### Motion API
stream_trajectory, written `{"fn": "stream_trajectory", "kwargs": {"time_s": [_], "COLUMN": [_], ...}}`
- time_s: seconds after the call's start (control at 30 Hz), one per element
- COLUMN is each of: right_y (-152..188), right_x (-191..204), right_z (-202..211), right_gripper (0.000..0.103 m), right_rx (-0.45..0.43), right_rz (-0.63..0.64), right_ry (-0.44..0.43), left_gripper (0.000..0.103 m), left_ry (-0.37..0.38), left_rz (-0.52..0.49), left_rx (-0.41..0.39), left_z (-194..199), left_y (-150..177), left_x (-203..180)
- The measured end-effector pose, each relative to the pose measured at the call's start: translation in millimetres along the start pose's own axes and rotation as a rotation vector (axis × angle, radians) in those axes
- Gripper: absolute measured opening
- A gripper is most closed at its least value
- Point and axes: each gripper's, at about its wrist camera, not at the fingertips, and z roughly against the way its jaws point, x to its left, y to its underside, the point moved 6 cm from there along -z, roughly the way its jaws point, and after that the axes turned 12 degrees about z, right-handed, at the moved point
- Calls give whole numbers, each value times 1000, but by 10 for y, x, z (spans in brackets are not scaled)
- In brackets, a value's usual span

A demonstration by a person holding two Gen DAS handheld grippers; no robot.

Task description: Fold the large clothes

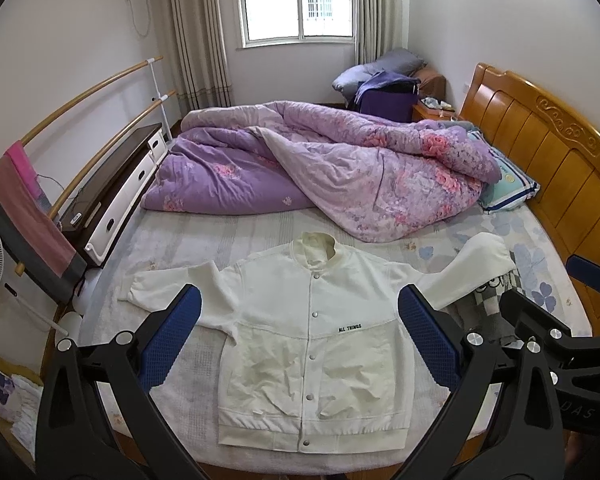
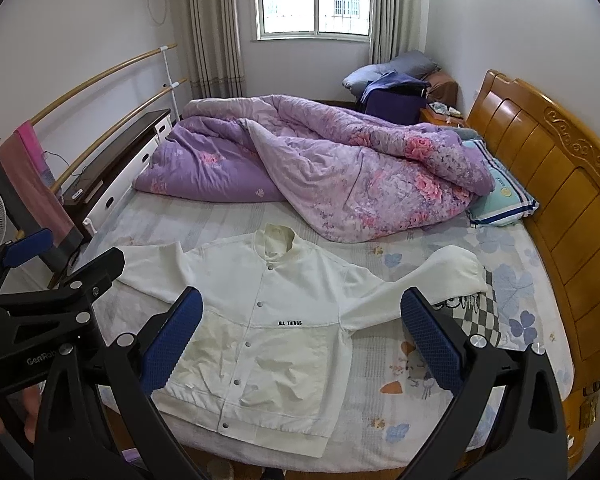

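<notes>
A white jacket (image 1: pixel 312 332) lay flat and face up on the bed (image 1: pixel 172 248), snapped shut, collar toward the purple quilt (image 1: pixel 340 168) and both sleeves spread out, the one nearer the wooden headboard (image 1: pixel 548 152) resting partly on a checkered cloth (image 2: pixel 472 312). The left gripper (image 1: pixel 300 336) and right gripper (image 2: pixel 302 336) hung above it, each with its 2 jaws wide apart and holding nothing.

Bed (image 1: pixel 172 240) w/ white jacket (image 1: pixel 312 340) flat, purple quilt (image 1: pixel 340 168), pillow (image 1: pixel 508 184), checked cloth (image 2: pixel 476 312).
</notes>
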Motion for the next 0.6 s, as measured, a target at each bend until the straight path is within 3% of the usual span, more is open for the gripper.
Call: {"fn": "stream_trajectory", "kwargs": {"time_s": [0.2, 0.6], "right_y": [-9, -160], "right_x": [-43, 132], "right_z": [-209, -719], "right_gripper": [96, 96], "right_rx": [42, 123], "right_rz": [-7, -38], "right_ry": [-9, 51], "left_gripper": [98, 98], "left_ry": [-7, 43], "left_rz": [-12, -53], "left_rx": [42, 85], "left_z": [-246, -824], "left_y": [-3, -126], "left_x": [0, 254]}}
